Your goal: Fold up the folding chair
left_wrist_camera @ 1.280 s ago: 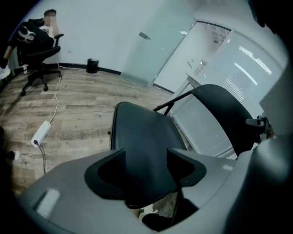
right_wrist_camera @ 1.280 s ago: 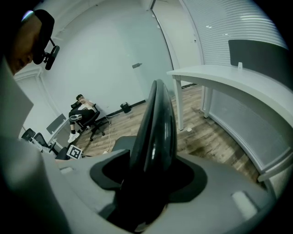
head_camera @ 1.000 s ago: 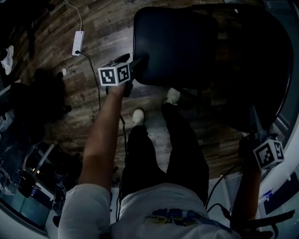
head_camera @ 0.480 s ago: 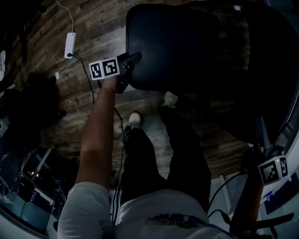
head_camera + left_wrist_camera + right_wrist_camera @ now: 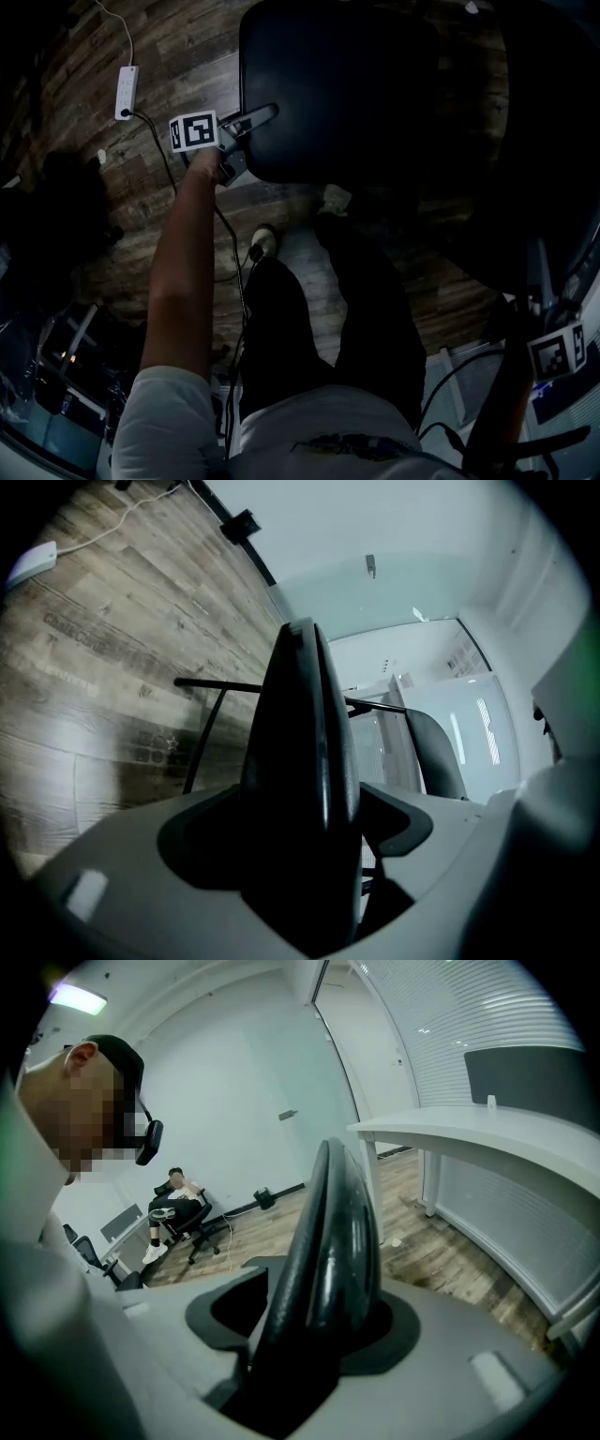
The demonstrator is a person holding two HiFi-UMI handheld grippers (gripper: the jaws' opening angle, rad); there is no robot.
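The black folding chair's seat (image 5: 337, 84) fills the top of the head view, with its dark backrest (image 5: 548, 150) to the right. My left gripper (image 5: 246, 136) is at the seat's left edge. In the left gripper view that edge (image 5: 300, 714) stands edge-on between the jaws, which have just been opening and are open around it. My right gripper (image 5: 546, 314) is at the lower right, on the backrest's rim. In the right gripper view the glossy black rim (image 5: 333, 1222) fills the gap and the gripper (image 5: 314, 1326) is shut on it.
A white power strip (image 5: 125, 80) with its cable lies on the wooden floor at the upper left. The person's legs and a white shoe (image 5: 262, 242) stand just below the seat. A white desk (image 5: 487, 1138) is on the right. A person sits on an office chair (image 5: 178, 1206) far back.
The left gripper has rolled and shifted left in the picture, with the seat's edge still between its jaws. The right gripper sits lower in the picture, still on the backrest's rim.
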